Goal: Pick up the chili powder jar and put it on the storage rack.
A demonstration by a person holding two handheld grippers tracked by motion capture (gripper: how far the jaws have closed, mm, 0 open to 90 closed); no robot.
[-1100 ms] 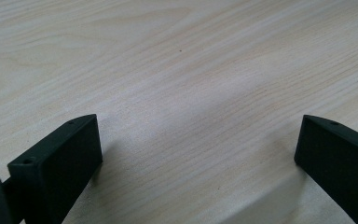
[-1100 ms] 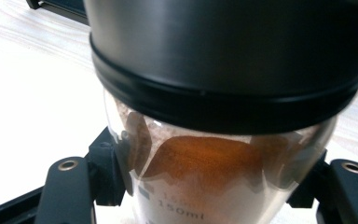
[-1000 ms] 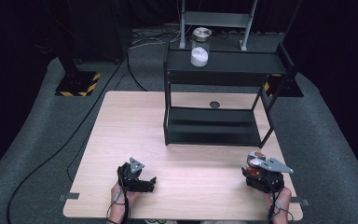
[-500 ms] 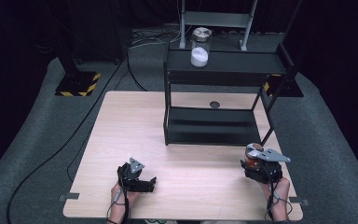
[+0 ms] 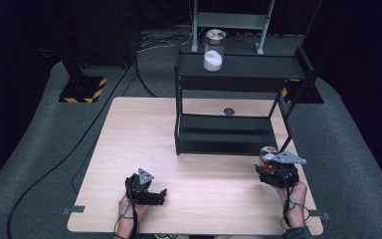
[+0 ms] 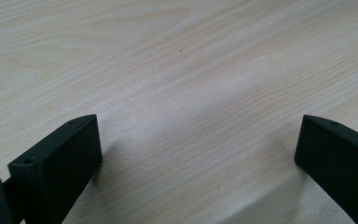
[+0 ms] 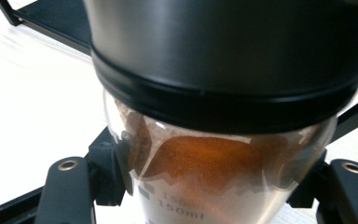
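We have the jar of brown powder (image 7: 214,172) clamped in the right gripper (image 5: 277,172) near the black shelf (image 5: 229,134) – placement remains; the left gripper (image 5: 146,191) rests on the table (image 5: 144,134), jaws apart – empty

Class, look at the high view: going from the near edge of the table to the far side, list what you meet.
Left gripper → right gripper holding the jar of brown powder → black shelf rack → jar of white powder on its top shelf.
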